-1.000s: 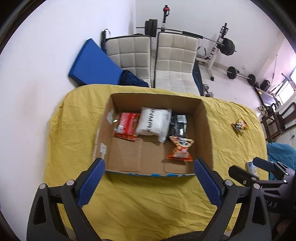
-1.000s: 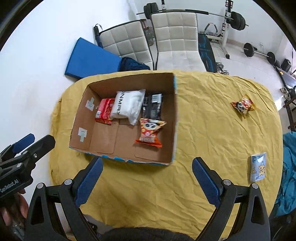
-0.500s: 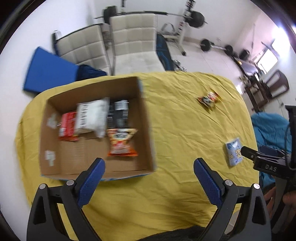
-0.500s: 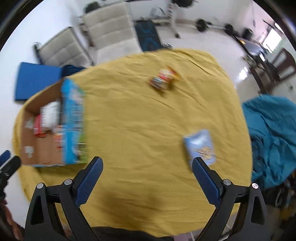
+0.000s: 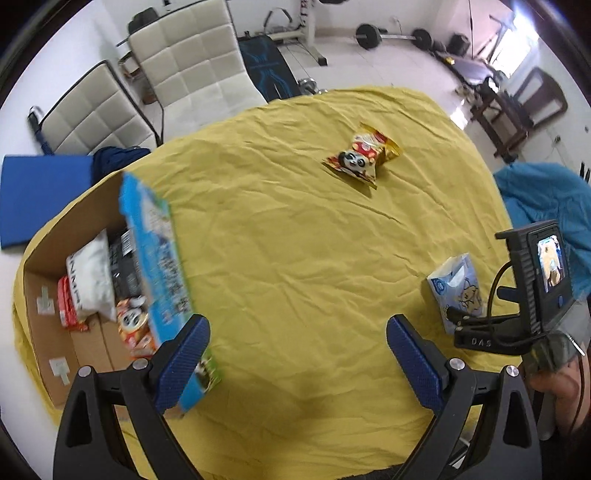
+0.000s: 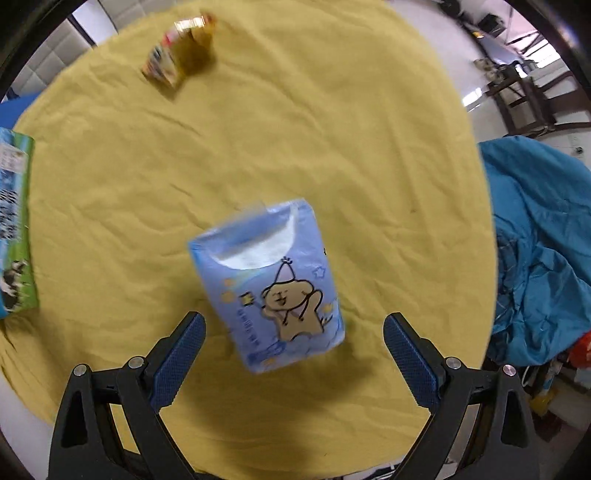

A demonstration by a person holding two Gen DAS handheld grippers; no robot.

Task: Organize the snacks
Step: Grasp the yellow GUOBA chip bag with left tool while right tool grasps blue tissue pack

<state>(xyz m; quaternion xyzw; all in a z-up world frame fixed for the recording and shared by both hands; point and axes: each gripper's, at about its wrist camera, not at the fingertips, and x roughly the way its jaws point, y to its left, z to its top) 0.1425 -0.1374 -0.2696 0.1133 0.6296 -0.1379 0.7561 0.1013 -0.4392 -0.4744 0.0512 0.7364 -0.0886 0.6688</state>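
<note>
A light blue snack packet with a cartoon bear lies on the yellow tablecloth, just ahead of my open right gripper and between the lines of its fingers. The same packet shows at the right in the left wrist view, beside the right gripper's body. A red and gold panda snack bag lies farther back on the cloth. The cardboard box at the left holds several snacks. My left gripper hangs open over bare cloth, with nothing between its fingers.
Two white padded chairs stand behind the table. A blue mat leans at the left, and a teal cloth lies to the right. Weight equipment sits on the floor beyond. A hand holds the right gripper.
Both views have swung right, away from the box. The right gripper has come down close to the light blue packet, which now fills the middle of its view.
</note>
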